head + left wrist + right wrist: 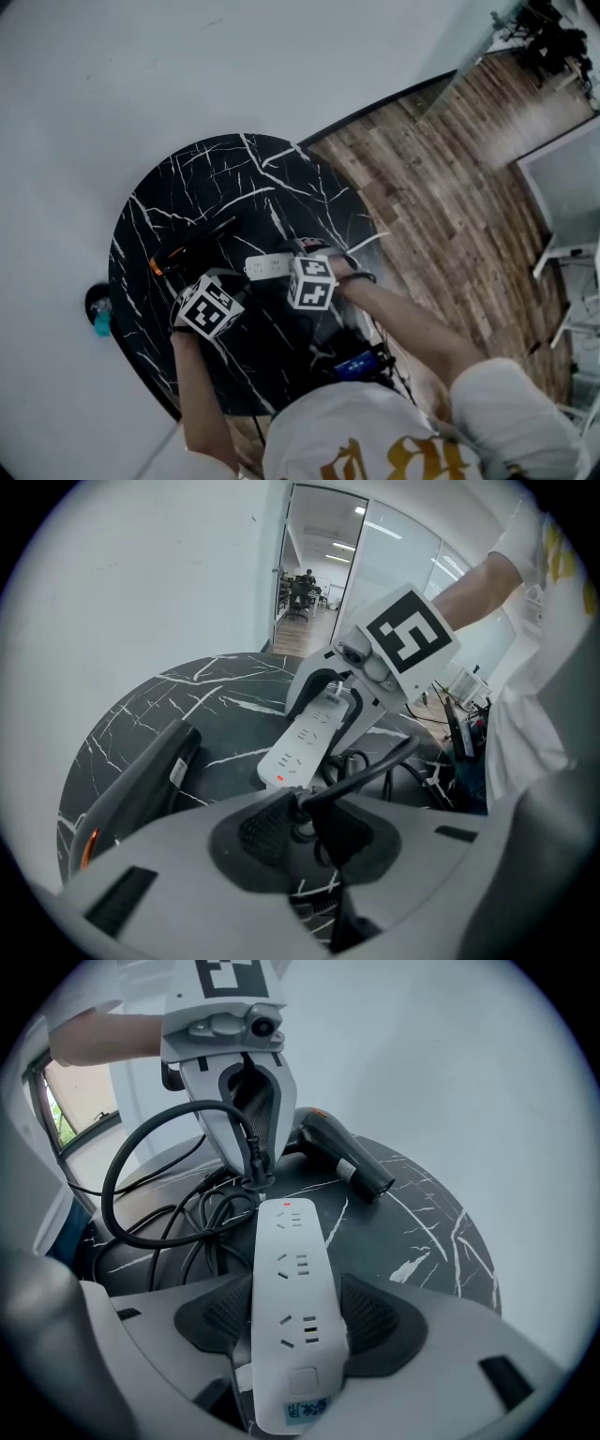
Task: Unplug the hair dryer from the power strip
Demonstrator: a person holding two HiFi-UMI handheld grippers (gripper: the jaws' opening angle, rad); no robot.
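Observation:
The white power strip (292, 1307) lies between the pads of my right gripper (295, 1321), which is shut on it; all three of its visible sockets are empty. My left gripper (300, 827) is shut on the black plug (317, 825), and the cord (375, 771) arcs away to the right. In the right gripper view the plug (255, 1174) hangs just past the strip's far end, clear of the sockets. The black hair dryer (187, 251) lies on the round black marble table (187, 187), left of both grippers.
Loops of black cable (178, 1213) lie tangled on the table beside the strip. A small blue-lit device (361, 364) sits at the table's near edge. A teal object (101, 317) lies on the floor to the left, and wood flooring (450, 187) runs to the right.

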